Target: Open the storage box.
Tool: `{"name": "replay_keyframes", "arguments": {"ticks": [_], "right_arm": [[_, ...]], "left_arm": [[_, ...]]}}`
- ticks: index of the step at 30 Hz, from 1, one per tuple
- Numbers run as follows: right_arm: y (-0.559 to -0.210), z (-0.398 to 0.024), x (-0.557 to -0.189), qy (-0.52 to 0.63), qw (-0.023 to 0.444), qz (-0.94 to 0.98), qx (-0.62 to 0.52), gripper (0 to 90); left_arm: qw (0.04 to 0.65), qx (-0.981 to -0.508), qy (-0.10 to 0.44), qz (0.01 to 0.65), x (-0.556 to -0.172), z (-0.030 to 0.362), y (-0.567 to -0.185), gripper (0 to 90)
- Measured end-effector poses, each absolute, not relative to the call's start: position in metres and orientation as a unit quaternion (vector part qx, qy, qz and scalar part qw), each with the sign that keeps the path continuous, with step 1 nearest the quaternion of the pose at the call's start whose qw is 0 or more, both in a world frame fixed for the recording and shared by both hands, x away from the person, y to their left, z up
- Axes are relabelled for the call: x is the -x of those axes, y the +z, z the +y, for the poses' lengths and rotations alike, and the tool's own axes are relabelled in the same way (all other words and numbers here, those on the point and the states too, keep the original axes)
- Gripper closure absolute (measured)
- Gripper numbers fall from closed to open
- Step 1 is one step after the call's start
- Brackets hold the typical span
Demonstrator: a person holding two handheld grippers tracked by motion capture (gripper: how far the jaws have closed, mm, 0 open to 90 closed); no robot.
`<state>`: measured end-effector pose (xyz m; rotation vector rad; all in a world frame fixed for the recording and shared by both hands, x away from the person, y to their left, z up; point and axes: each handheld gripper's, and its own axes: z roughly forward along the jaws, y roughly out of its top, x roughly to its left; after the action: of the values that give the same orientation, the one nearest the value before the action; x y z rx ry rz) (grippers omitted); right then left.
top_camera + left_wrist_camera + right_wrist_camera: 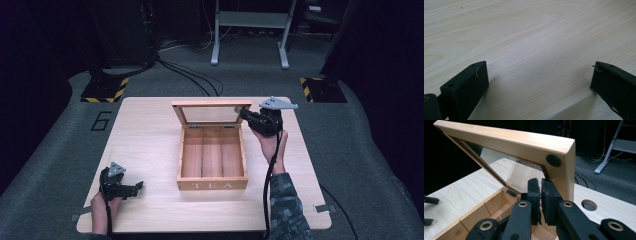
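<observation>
- Currently the tea box (pixel 212 184) sits mid-table (pixel 150 145), lid (pixel 524 145) raised and leaning back, so the lid work looks mostly done.
- Right hand-held gripper (pixel 540 192): jaws together, pressed against the lid's near frame corner; can't tell if anything is pinched between them.
- Three compartments (pixel 212 159), below and to that gripper's left, look empty.
- Left hand-held gripper (pixel 539 75): jaws apart, nothing between, resting low on bare table well away from the box.
- Left to do, judging: let go of the lid, withdraw.
</observation>
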<state>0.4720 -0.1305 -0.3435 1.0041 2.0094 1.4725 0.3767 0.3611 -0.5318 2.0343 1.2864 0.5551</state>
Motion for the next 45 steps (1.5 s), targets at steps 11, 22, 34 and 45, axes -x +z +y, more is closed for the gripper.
{"name": "replay_keyframes", "arguments": {"ticks": [11,22,34,45], "right_arm": [[-0.3432,-0.1312,-0.4708,0.535,0.226,0.728,-0.363,85.2],[-0.3435,-0.1312,-0.47,0.536,0.224,0.727,-0.365,85.1],[-0.3451,-0.1318,-0.4682,0.539,0.224,0.727,-0.363,85.1],[-0.3447,-0.1316,-0.4691,0.538,0.225,0.727,-0.362,85.1]], "left_arm": [[0.331,-0.777,0.213,0.492,-0.3767,0.3609,-0.5319,1.1],[0.331,-0.777,0.216,0.49,-0.377,0.3611,-0.532,1.2],[0.33,-0.777,0.214,0.492,-0.3767,0.361,-0.5319,1.2],[0.33,-0.777,0.213,0.492,-0.3766,0.361,-0.5319,1.2]]}}
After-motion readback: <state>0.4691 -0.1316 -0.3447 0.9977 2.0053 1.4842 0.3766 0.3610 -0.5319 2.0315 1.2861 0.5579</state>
